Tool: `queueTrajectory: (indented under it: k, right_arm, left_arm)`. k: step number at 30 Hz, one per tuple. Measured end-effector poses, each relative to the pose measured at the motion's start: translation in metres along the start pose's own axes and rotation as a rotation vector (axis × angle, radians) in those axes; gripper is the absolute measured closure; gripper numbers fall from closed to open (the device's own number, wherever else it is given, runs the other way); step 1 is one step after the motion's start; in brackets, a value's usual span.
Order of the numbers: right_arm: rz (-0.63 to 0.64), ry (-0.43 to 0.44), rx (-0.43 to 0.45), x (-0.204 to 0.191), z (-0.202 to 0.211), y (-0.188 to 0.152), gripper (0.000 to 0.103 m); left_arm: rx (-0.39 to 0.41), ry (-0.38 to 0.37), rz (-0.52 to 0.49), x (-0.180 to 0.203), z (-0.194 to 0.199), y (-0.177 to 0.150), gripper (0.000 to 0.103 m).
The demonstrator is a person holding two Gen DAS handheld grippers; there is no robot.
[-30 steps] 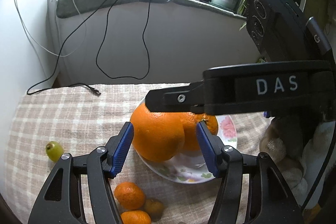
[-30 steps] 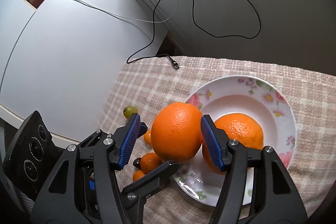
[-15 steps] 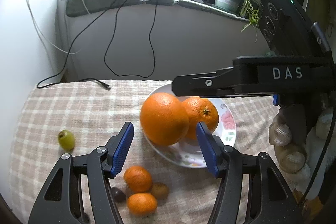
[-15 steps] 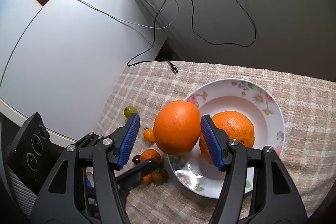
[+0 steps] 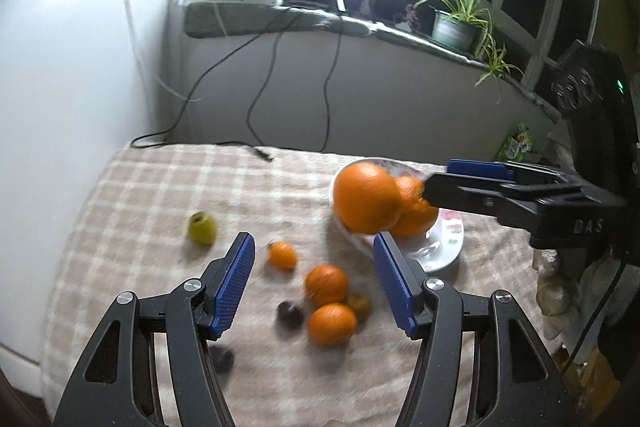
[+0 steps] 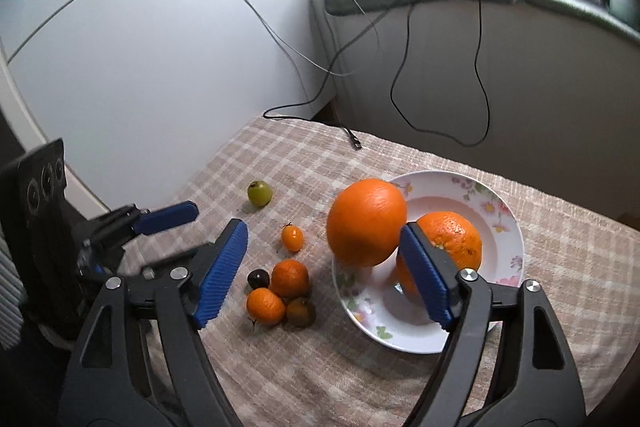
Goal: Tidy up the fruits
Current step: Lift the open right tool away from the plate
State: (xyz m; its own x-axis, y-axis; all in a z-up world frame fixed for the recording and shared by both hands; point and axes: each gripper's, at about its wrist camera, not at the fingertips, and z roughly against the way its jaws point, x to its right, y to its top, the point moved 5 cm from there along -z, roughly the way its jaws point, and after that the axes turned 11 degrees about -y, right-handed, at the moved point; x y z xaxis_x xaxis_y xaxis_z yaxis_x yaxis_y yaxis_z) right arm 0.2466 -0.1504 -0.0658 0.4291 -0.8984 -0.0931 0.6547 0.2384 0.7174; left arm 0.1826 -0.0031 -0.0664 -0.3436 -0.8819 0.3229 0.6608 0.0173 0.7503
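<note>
Seen from the left wrist, the left gripper (image 5: 314,279) hangs over a checked tablecloth (image 5: 168,195) with its blue-padded jaws standing apart and nothing between them. Below and ahead of it a loose cluster of small fruit lies on the cloth: two mandarins (image 5: 326,283), a tiny orange tomato-like fruit (image 5: 283,255), a dark plum-like fruit (image 5: 290,314) and a brownish one (image 5: 360,305) tucked against the mandarins. A green fruit (image 5: 203,228) sits apart to the left. Further right, a flowered plate (image 5: 448,247) holds two oranges; the large orange (image 5: 366,197) rests at the plate's near left rim, touching the second orange (image 5: 416,207) behind it. The right gripper (image 5: 460,181) reaches in from the right edge, its tip in front of the second orange; this view does not show how wide it is. From the right wrist, the right gripper's (image 6: 324,271) jaws have just been opening and now stand wide; the large orange (image 6: 366,223) shows between the pads but sits on the plate's (image 6: 508,223) rim, and neither pad presses on it, though the right pad lies close beside it. The second orange (image 6: 452,239) lies in the plate's bowl, partly hidden by that pad. The small fruits lie left of the plate on the cloth, and the left gripper (image 6: 176,215) shows at the left edge.
</note>
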Motion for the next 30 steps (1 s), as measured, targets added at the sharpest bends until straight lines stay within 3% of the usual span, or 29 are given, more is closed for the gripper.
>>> queueTrajectory:
  k: [13, 18, 22, 30]
  right_arm:
    - [0.087, -0.020, 0.018, -0.027, 0.008, -0.049, 0.021]
    - [0.106, -0.021, -0.002, -0.036, -0.001, -0.068, 0.021]
    - [0.157, -0.031, -0.030, -0.047, -0.014, -0.082, 0.036]
    - [0.211, -0.040, -0.070, -0.063, -0.036, -0.093, 0.047]
  left_arm:
    - [-0.012, 0.057, 0.148, -0.052, 0.033, -0.058, 0.043]
    - [-0.026, 0.052, 0.188, -0.062, 0.034, -0.078, 0.058]
    - [-0.039, 0.045, 0.195, -0.063, 0.031, -0.086, 0.064]
    - [-0.048, 0.043, 0.211, -0.067, 0.027, -0.092, 0.067]
